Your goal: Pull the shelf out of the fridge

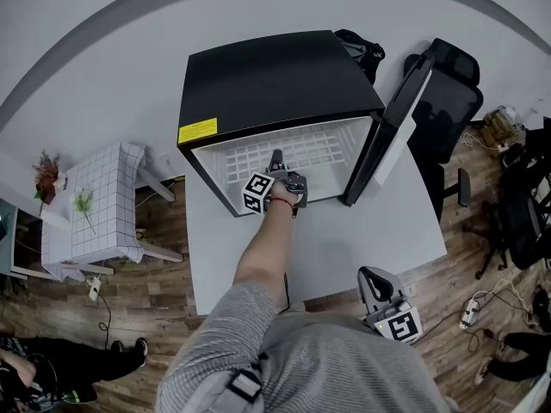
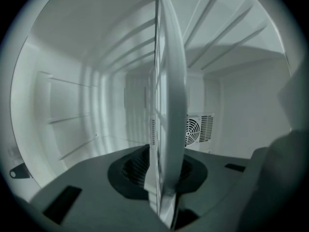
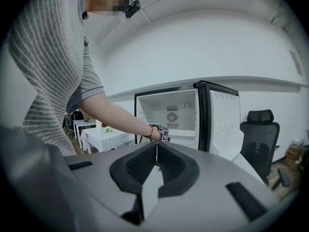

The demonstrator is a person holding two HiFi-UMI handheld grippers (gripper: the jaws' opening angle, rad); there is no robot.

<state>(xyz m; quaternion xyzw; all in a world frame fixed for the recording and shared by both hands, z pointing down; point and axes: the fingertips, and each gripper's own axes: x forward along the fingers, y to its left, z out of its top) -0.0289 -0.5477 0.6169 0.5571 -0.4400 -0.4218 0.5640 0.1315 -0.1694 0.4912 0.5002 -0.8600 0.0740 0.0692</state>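
Nearest the person's body, at 5 o'clock in the head view, the right gripper (image 3: 156, 151) hangs idle off the edge of the white table (image 1: 344, 239). Its jaws are clenched together on nothing.

Further out at 12 o'clock, the left gripper (image 1: 277, 160) reaches level into the mouth of the black mini fridge (image 1: 275, 76). The fridge door (image 1: 400, 127) stands wide open at 2 o'clock. This gripper is rolled on its side, so in the left gripper view the shelf (image 1: 318, 151) appears as an upright white band. Its jaws are grasping the shelf's front lip, with 1 pad on each face, roughly at mid-width.

The shelf is not out yet: it sits inside the cabinet, apparently on the moulded ledges (image 2: 72, 120) of the side wall. It is a white grid with a solid, smooth front lip, most likely thin plastic or coated wire. I judge it light and fairly stiff along the lip, though liable to flex or twist if dragged from 1 corner. The lip looks glossy, so the pads could slip. A firm pinch at the centre of the front edge and a straight, level pull towards 6 o'clock should keep both sides sliding evenly and stop the shelf jamming askew. Once free of the ledges, its far end may droop.

Deepest in, at 12 o'clock on the back wall, sits a round fan grille (image 2: 193, 132).
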